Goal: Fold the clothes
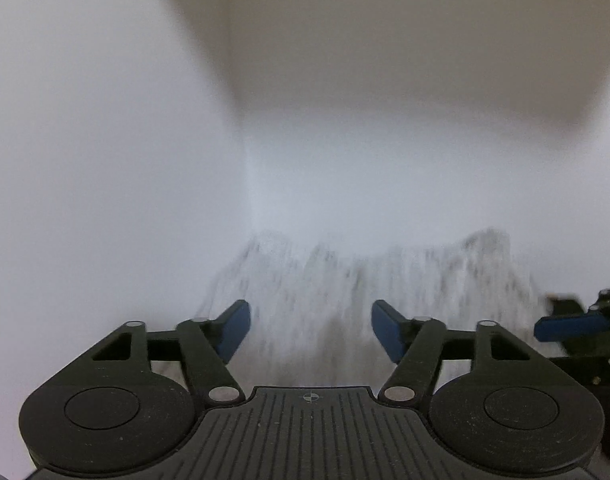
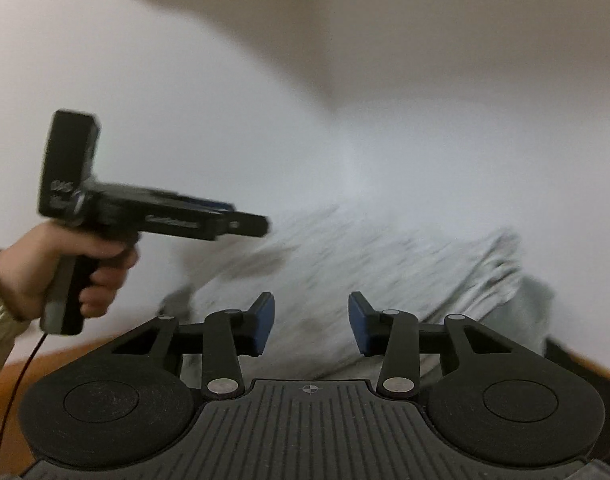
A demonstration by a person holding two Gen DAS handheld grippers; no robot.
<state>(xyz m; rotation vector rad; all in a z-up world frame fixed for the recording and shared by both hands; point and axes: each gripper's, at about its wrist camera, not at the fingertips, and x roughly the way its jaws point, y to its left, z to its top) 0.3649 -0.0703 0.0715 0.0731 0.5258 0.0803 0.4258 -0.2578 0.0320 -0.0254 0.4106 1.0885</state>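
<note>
Garment, left view: heathered light-grey fabric garment point(image 1: 345, 300) lies rumpled and blurred on the white tabletop point(image 1: 105, 200), ahead of the left tongs point(image 1: 311, 330), released.
Right view: right tongs point(image 2: 311, 324) released above it; fold state unclear.

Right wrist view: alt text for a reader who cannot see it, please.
The right tongs hang open over a blurred grey garment on a white surface. At left, a hand holds the left tongs by a pistol grip, side-on.
</note>
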